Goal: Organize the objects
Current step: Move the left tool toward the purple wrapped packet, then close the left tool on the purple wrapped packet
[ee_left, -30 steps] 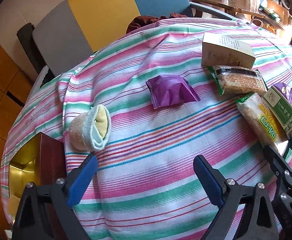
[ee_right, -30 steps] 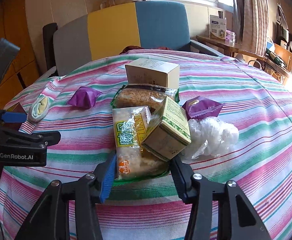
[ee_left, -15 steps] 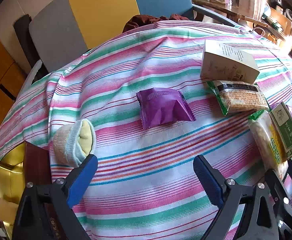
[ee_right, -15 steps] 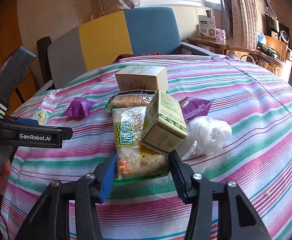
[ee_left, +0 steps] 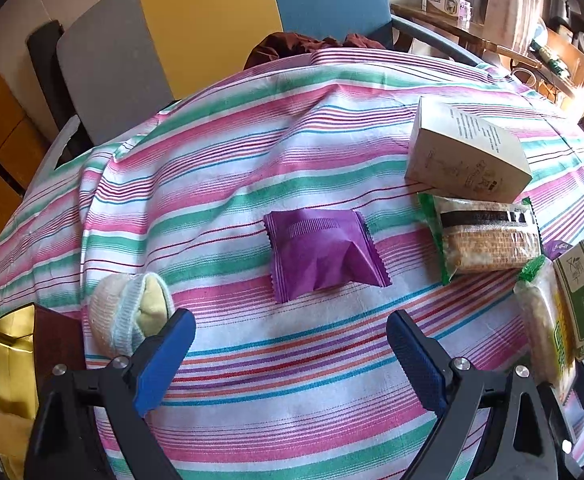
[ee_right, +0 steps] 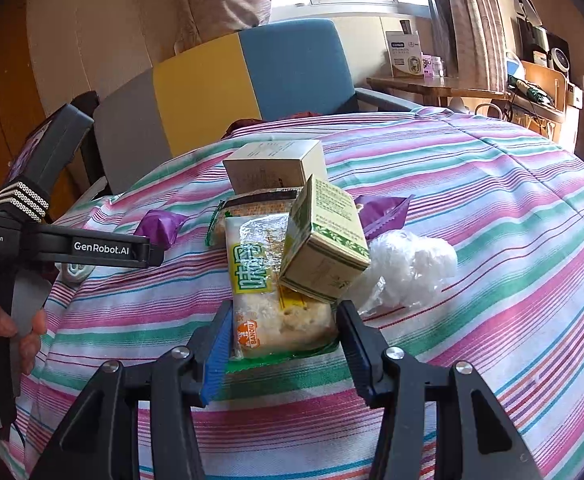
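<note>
Snack packet (ee_right: pixel 280 312) in right gripper (ee_right: pixel 282 334)

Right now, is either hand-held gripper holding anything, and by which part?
The right hand-held gripper clamps the near end of the snack bag, a green box leaning on it. The left hand-held gripper is open, empty.

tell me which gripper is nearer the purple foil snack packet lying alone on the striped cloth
Left. The left gripper is open, just short of the purple foil snack packet, which lies ahead between its fingers. The right gripper is off to the packet's right, closed around the clear-wrapped bread packet.
</note>
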Demonstrator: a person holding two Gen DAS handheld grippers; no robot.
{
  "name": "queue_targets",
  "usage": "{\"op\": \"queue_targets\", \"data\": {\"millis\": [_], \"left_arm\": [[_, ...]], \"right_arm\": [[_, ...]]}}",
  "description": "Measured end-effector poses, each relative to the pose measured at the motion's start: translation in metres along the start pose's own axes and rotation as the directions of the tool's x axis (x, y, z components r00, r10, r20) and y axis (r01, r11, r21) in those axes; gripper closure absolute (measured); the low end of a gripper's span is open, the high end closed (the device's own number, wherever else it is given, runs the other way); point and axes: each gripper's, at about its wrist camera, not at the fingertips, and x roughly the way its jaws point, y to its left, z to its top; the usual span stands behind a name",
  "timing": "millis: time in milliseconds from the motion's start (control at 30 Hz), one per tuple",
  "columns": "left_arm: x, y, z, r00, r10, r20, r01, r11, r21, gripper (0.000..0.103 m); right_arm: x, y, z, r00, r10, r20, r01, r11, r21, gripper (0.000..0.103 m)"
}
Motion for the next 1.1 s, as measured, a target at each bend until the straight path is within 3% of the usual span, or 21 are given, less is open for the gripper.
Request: {"op": "queue_targets", "data": {"millis": [600,667,800,867,933,1000,1033,1100], "left_arm": [[0.018,-0.004,0.019,0.999,0.014,0.038,-0.012,1.0,-0.028,0.008],[0.022,-0.004,0.02,0.999,0.009,0.043,-0.008,1.0,-0.025,0.021],[0.025,-0.001,0.02,0.998,-0.026,0.063,0.029,0.999,-0.039,0.033],[0.023,-0.003,0.019,0.996,-0.043,0.077,0.045,0.999,-0.029,0.047],[0.021,-0.005,0.019,0.995,-0.052,0.086,0.054,0.998,-0.013,0.051],[0.019,-0.004,0.019,0.994,-0.053,0.092,0.055,0.998,-0.018,0.051],[0.017,-0.003,0.019,0.993,-0.059,0.104,0.062,0.998,-0.025,0.047],[0.011,-0.001,0.019,0.99,-0.037,0.14,0.043,0.998,-0.044,0.022]], "right_arm": [[-0.001,-0.006,-0.002,1.0,0.018,0.012,-0.018,1.0,0.025,0.051],[-0.001,-0.006,-0.002,1.0,0.019,0.012,-0.019,0.999,0.028,0.051],[0.0,-0.008,-0.003,1.0,0.022,0.011,-0.022,0.999,0.035,0.051],[-0.001,-0.008,-0.003,1.0,0.022,0.014,-0.022,0.999,0.036,0.051],[-0.001,-0.008,-0.003,1.0,0.02,0.015,-0.021,0.999,0.036,0.051],[-0.001,-0.008,-0.002,1.0,0.018,0.015,-0.018,0.999,0.035,0.051],[-0.002,-0.007,-0.002,1.0,0.016,0.017,-0.016,0.999,0.034,0.051],[-0.002,-0.006,-0.002,1.0,0.012,0.02,-0.012,0.999,0.029,0.051]]}}
